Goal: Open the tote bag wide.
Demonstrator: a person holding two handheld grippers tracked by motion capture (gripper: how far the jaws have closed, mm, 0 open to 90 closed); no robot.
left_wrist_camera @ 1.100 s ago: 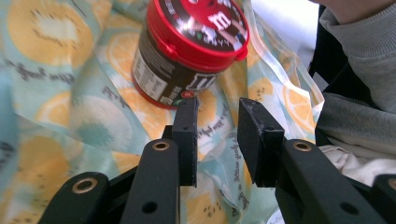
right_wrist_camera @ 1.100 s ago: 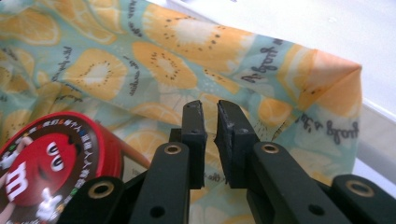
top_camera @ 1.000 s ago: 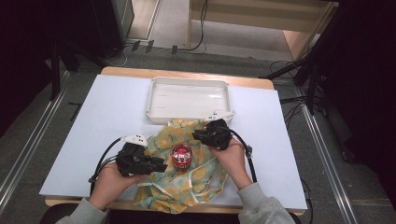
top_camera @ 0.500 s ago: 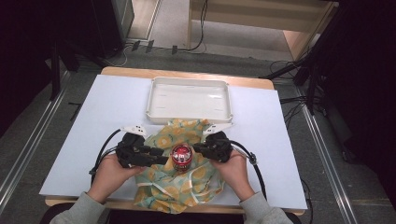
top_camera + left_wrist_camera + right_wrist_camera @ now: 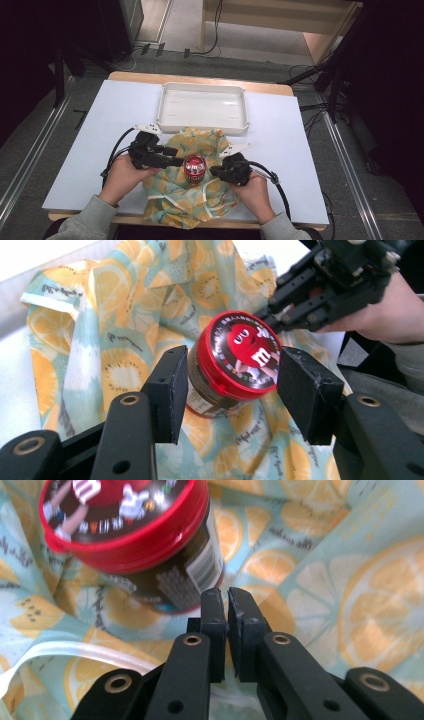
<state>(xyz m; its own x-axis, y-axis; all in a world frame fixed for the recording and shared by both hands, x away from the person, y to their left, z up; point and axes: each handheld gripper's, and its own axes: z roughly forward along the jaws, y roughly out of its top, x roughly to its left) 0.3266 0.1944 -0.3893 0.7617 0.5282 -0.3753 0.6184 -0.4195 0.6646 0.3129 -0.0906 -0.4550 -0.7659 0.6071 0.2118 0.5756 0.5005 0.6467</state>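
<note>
Red-lidded jar [image 5: 232, 365] stands between your left hand-held gripper's [image 5: 227, 392] spread, just-opened jaws; keep the right hand-held gripper [image 5: 227, 600], pressed together, low against the cloth [image 5: 200, 145].

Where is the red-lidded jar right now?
In the high view, the jar stands on the citrus-print cloth, between both grippers, nearer the person than the white tray.

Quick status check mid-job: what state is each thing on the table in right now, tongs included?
Red-lidded jar: upright on the cloth, lid on, not gripped.
Citrus-print cloth: spread out, rumpled, under the jar.
White tray: empty, beyond the cloth.
Left tongs: open, jaws either side of the jar, just been opening.
Right tongs: shut, beside the jar's base.
</note>
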